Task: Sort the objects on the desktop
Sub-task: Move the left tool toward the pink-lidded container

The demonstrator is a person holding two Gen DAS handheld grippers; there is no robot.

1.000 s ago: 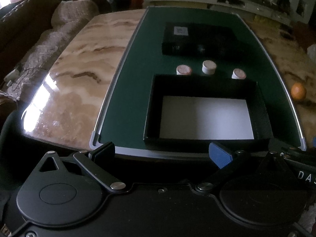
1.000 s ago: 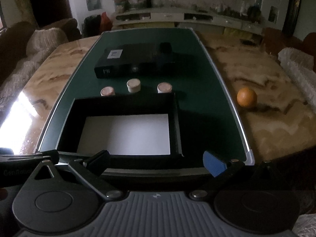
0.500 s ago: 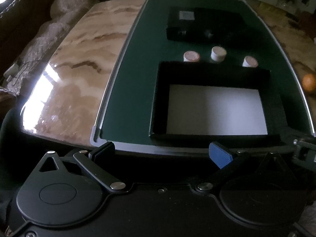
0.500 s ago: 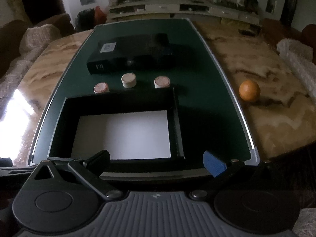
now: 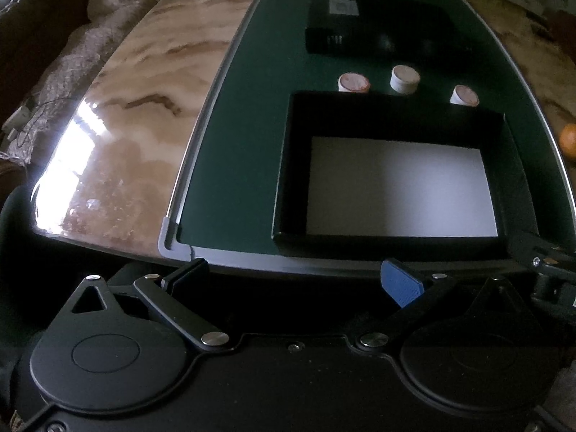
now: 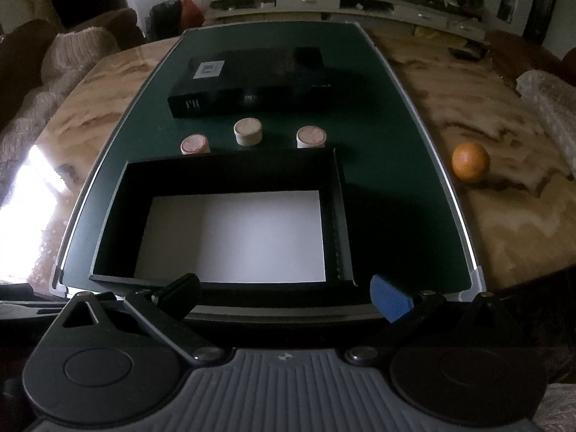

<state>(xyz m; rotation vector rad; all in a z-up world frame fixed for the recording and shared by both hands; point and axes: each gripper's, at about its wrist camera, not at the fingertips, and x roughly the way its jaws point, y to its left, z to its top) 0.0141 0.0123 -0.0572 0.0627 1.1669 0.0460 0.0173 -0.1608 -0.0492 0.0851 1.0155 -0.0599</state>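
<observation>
Hovering short of the open black box (image 6: 230, 223), I held the left gripper (image 5: 291, 279) and right gripper (image 6: 284, 297) spread wide, empty. Three small cylinders (image 6: 247, 131) stood just beyond the box's far wall; reaching over risked clipping that wall.

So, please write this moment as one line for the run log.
left gripper: open, empty | right gripper: open, empty | black tray: holds nothing | three small round pieces: behind tray on green mat
</observation>
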